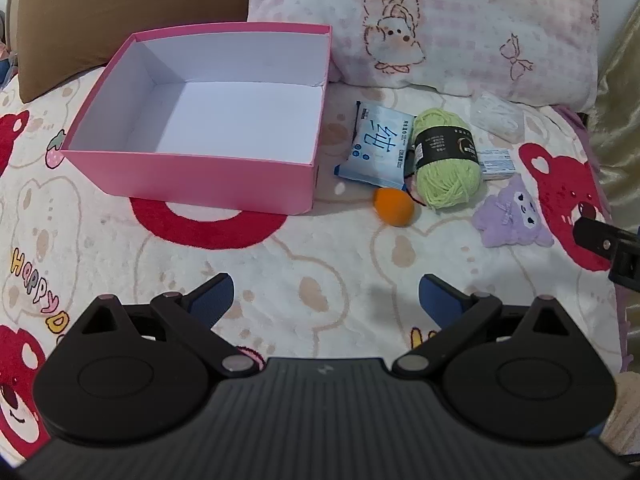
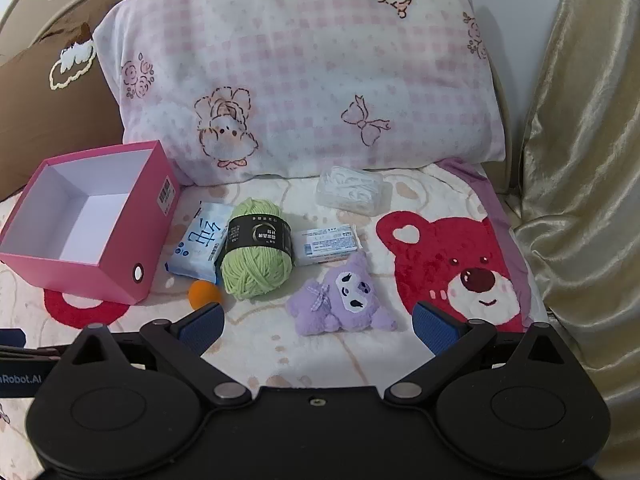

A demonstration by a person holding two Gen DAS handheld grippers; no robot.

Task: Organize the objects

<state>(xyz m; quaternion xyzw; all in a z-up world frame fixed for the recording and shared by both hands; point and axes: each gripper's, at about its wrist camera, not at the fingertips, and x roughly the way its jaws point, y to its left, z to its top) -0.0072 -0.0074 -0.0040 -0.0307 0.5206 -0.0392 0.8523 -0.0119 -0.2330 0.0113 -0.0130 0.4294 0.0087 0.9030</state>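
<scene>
An empty pink box point(image 1: 192, 176) point(image 2: 120, 268) with a white inside stands on the bed, left of a cluster of items. The cluster holds a blue tissue pack point(image 1: 376, 144) point(image 2: 200, 242), a green yarn ball point(image 1: 446, 160) point(image 2: 256, 256), an orange ball point(image 1: 394, 207) point(image 2: 204, 294), a purple plush toy point(image 1: 510, 214) point(image 2: 344, 296), a small white packet point(image 1: 496, 162) point(image 2: 328, 246) and a clear bag of white items point(image 1: 500, 114) point(image 2: 352, 190). My left gripper point(image 1: 326, 300) hovers open in front of the box and the cluster. Just in front of the plush, my right gripper point(image 2: 318, 324) stands open and holds nothing.
A pink checked pillow point(image 1: 440, 20) point(image 2: 312, 72) lies behind the items. A brown cushion point(image 1: 100, 16) point(image 2: 48, 108) is behind the box. A gold curtain point(image 2: 580, 140) hangs at the right. The bear-print blanket point(image 1: 320, 256) point(image 2: 440, 264) covers the bed.
</scene>
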